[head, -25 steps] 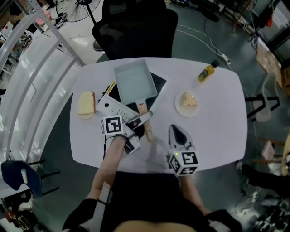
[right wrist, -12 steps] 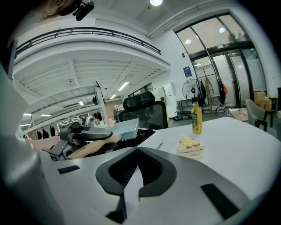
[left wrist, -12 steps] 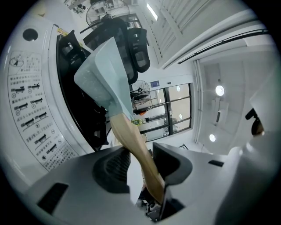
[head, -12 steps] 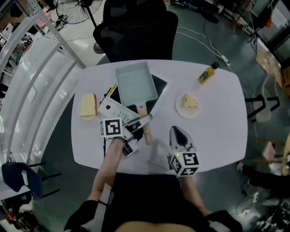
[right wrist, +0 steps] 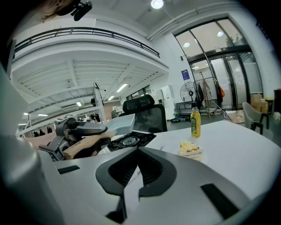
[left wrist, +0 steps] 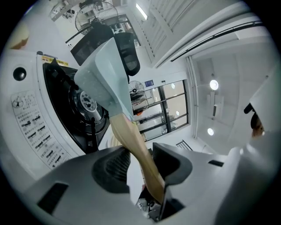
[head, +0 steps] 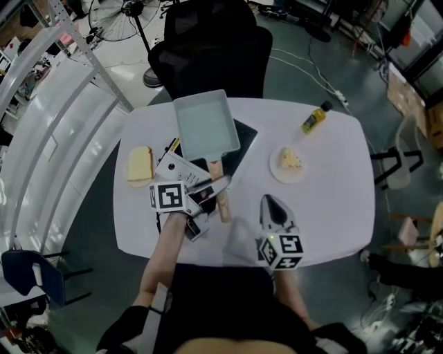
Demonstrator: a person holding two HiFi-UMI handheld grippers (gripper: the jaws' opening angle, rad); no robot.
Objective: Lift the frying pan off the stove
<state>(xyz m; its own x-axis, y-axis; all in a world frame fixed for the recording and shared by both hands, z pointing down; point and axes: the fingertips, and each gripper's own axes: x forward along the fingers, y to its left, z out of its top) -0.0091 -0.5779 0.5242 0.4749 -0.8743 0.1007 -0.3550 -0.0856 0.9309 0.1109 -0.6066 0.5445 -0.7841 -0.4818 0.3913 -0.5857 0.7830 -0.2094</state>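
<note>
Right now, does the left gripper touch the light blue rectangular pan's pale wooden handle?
Touching. Its own view shows the left gripper clamping the handle.

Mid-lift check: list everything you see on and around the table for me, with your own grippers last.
table: one, white, centre of the head view
stove: one, black top with white panel, on the table's far left half
frying pan: one, pale grey-blue, rectangular, wooden handle, held over the stove
bread slice: one, tan, near the table's left edge
plate: one, white, with yellowish food, right of the stove
bottle: one, yellow, far right of the table
office chair: one, black, beyond the table
fan: one, dark, on the floor beyond the table, left of the chair
left gripper: closed on the pan's handle
right gripper: shut, empty, over the table's near edge
</note>
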